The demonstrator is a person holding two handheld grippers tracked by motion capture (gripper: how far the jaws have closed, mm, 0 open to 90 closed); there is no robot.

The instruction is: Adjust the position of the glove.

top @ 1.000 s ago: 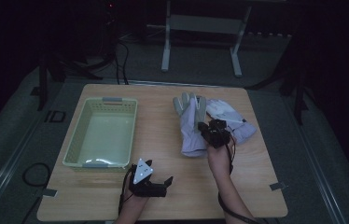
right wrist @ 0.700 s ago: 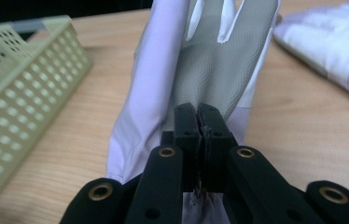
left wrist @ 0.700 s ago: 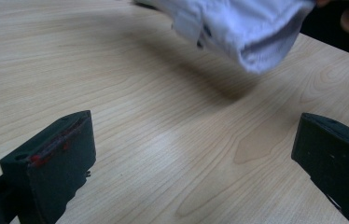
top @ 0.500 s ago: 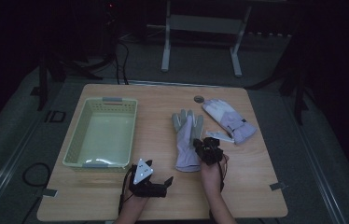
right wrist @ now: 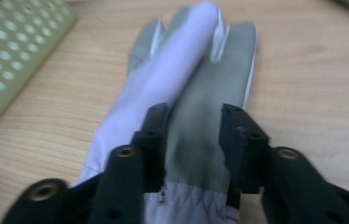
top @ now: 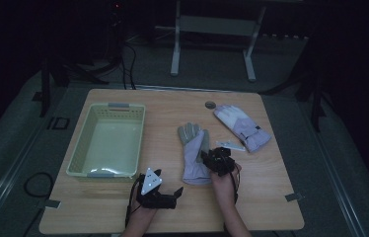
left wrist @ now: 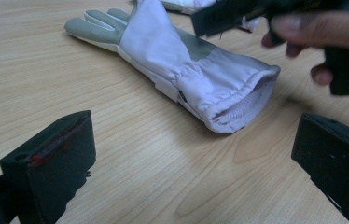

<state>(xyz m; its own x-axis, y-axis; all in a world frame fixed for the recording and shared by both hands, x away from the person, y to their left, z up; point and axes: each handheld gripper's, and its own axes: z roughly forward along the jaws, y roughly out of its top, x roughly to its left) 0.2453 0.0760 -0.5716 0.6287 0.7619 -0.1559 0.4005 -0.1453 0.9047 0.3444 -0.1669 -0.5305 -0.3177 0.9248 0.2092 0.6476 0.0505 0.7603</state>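
The pale lilac fabric glove with a grey palm (top: pixel 194 154) now lies alone at table centre, pulled clear of its mate (top: pixel 242 127) at two o'clock. The left gripper (top: pixel 168 193) rests with jaws apart. The right gripper (top: pixel 212 157) has just opened over the glove's palm, likely releasing it.

Near glove (top: pixel 194 153) lies on worktop (top: pixel 271 197) under right tongs (top: pixel 215 157). Second glove (top: pixel 241 127) behind and right of them. Basket (top: pixel 76 158) behind left tongs (top: pixel 175 192), left of near glove.
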